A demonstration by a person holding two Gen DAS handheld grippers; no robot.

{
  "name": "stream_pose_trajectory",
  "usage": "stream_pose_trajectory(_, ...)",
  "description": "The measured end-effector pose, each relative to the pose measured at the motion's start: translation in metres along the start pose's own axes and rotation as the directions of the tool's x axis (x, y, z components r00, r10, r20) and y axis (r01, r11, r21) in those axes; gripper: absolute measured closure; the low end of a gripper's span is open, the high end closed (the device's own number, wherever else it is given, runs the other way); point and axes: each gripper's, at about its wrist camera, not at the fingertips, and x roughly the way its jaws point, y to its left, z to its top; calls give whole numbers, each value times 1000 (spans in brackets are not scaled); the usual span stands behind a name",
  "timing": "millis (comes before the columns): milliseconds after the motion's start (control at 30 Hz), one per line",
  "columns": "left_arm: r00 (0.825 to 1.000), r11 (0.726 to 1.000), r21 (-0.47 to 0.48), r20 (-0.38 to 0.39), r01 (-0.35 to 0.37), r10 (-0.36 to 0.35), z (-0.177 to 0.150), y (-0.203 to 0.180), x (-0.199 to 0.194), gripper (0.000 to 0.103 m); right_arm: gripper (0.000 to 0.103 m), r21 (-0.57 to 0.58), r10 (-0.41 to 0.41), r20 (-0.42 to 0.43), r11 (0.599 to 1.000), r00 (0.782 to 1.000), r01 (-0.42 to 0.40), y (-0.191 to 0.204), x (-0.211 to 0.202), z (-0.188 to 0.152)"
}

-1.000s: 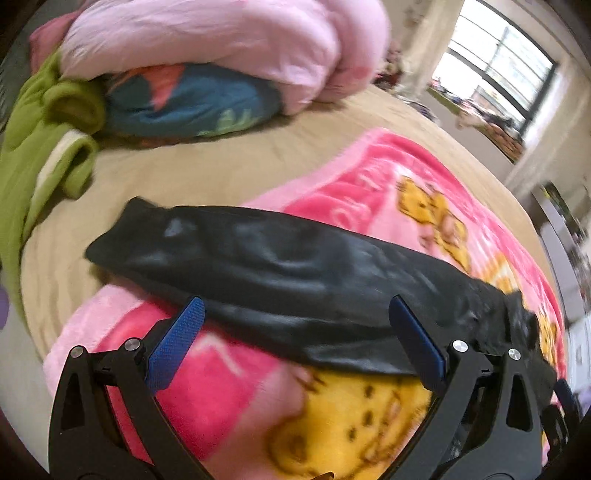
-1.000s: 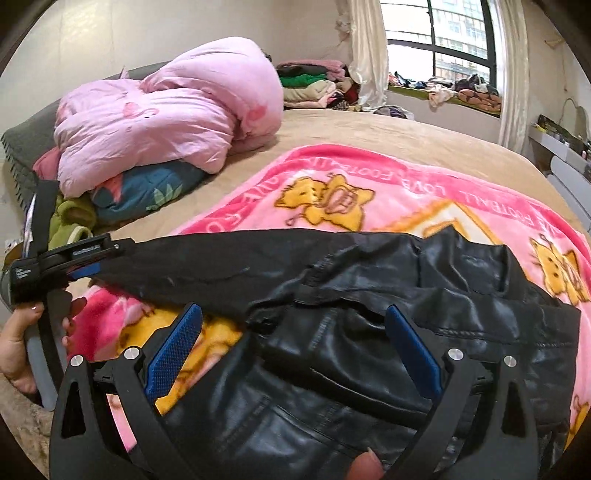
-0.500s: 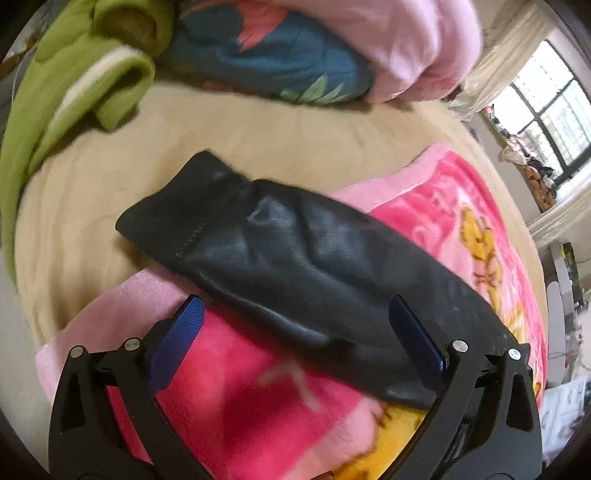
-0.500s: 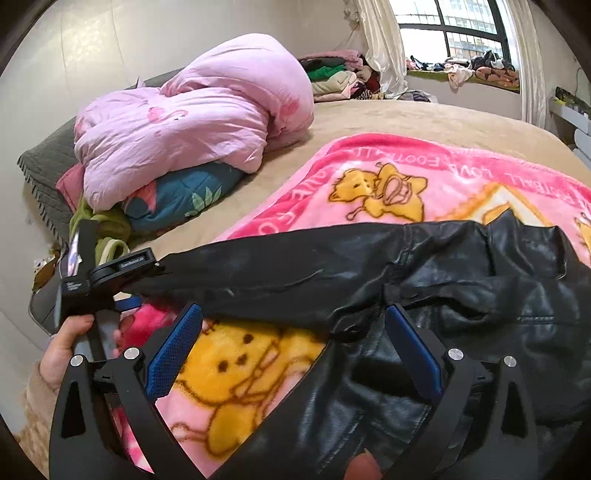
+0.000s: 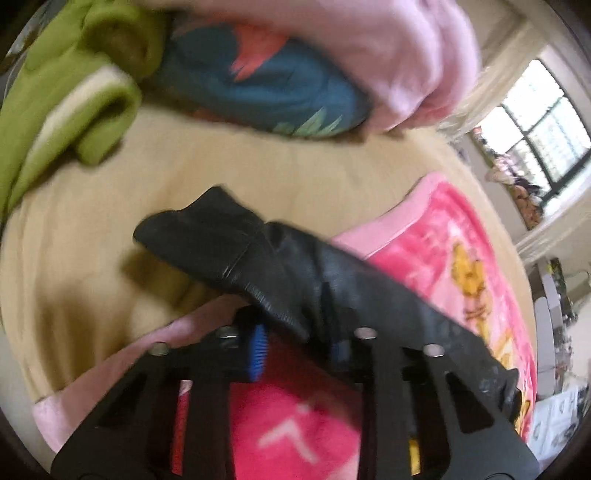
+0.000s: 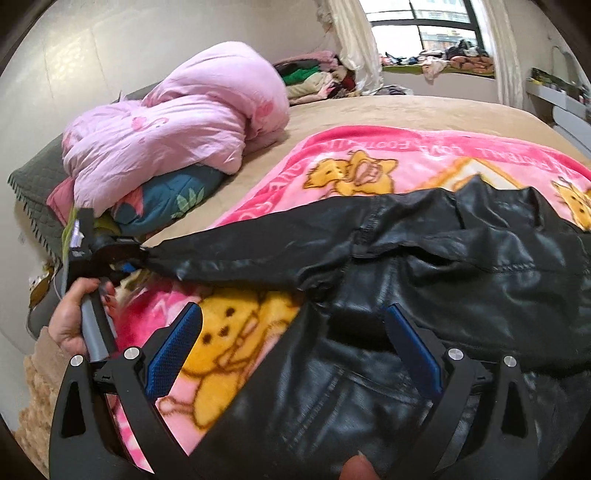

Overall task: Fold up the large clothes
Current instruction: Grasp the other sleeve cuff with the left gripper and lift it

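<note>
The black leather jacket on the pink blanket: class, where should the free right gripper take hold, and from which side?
Probably the jacket body's near front edge, approached from the near side. That edge already lies between the right gripper's open jaws, while the left gripper is closing on the stretched-out sleeve near its cuff.

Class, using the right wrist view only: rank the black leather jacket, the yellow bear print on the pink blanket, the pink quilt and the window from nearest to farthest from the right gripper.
1. Black leather jacket: lying between the right gripper's open jaws.
2. Yellow bear print: just ahead, left.
3. Pink quilt: upper left, on the bed.
4. Window: far wall, top.
</note>
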Motion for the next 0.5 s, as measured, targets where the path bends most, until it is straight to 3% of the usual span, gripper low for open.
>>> stream_pose_trajectory(133, 989, 992, 46, 86, 119, -123, 5, -27, -35, 101, 5, 34, -24, 40, 999, 999, 22, -12, -18, -8)
stream_pose_trajectory(300, 945, 961, 137, 195, 239, -263, 3, -71, -86, 101, 5, 46, -114, 94, 993, 989, 110, -28, -39, -18)
stream_pose_trajectory(500, 892, 901, 266, 210, 343, -401, -12, -131, -124, 102, 5, 78, -178, 128, 983, 976, 169, -52, -62, -21)
